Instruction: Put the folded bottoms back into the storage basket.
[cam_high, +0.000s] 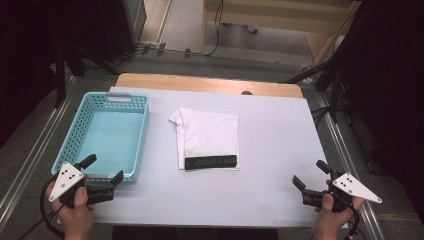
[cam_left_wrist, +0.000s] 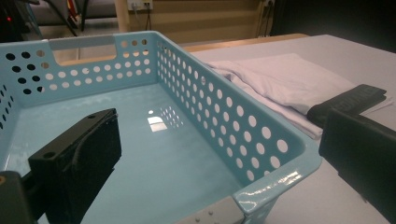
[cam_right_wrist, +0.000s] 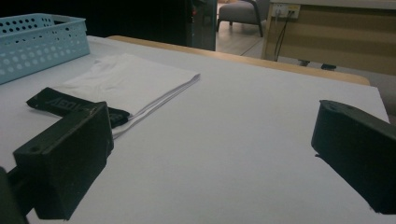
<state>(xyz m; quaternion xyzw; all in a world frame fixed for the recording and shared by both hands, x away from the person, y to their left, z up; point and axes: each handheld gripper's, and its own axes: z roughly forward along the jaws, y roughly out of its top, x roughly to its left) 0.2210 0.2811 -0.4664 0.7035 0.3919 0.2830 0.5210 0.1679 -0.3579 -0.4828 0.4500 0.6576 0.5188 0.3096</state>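
A folded white garment lies flat near the middle of the table, with a black band bearing pale lettering along its near edge; the lettering is too small to read. In the left gripper view the garment shows beyond the basket's right wall, its layers stacked and the black band at the near end. In the right gripper view it lies flat to the left, the band pointing toward the camera. Just left of the garment, apart from it, stands a light blue basket with perforated walls and a handle slot in its far end; its floor is bare and glossy. The left gripper, held in the person's left hand, sits at the basket's near right corner with its jaws spread wide and nothing between them; in its own view one jaw hangs over the basket's inside and the other outside the wall, above the table. The right gripper, held in the right hand near the table's near right corner, is well apart from the garment, its jaws likewise spread wide over bare table, gripping nothing. A pale cover lies over the tabletop, leaving a wooden strip along the far edge.
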